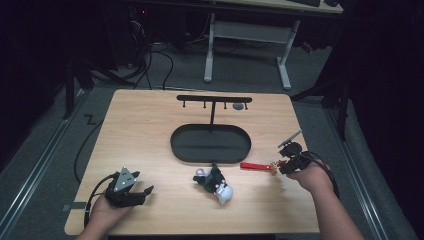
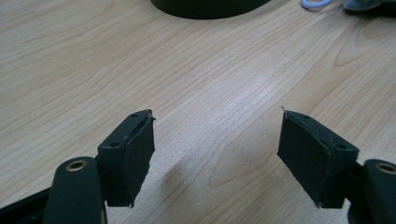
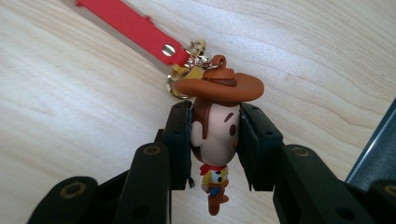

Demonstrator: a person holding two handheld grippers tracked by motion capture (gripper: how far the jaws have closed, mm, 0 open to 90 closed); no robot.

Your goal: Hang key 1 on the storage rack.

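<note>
2 jaws of the right hand-held gripper clamp the cowboy keychain near the table edge — left hand-held gripper wide.

We see the cowboy figure keychain, brown-hatted, head pinched upright between black pads, its red strap trailing over the table.

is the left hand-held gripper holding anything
No, the left hand-held gripper has its jaws wide apart over the bare table.

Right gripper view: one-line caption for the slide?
Right gripper clamps a cowboy keychain by the head, its red strap trailing over the wooden table.
</note>
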